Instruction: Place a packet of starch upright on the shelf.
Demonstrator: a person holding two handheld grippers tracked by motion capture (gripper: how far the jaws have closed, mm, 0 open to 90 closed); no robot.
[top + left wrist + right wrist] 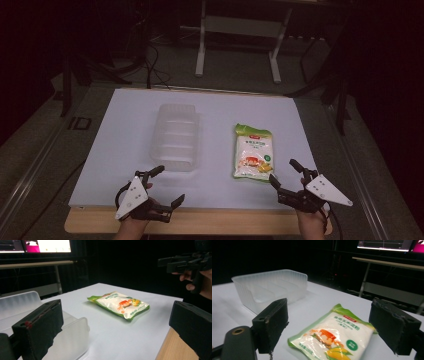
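A green and white food packet [253,152] [118,304] [333,337] lies flat on the white table top [215,107], right of the middle. To its left stands an empty clear plastic tub [176,136] [23,302] [268,288]. My left gripper [169,186] [117,332] is open near the table's front edge, just in front of the tub, holding nothing. At the front right my right gripper [283,171] [329,326] is open too, its jaws spread on either side of the packet's near end without touching it. The right gripper [186,261] also appears far off in the left gripper view.
The wooden front edge [210,222] of the table runs under both hands. A white desk frame [237,30] stands on the floor beyond the table, with cables beside it. Lit monitors [40,245] [387,245] glow in the dark background.
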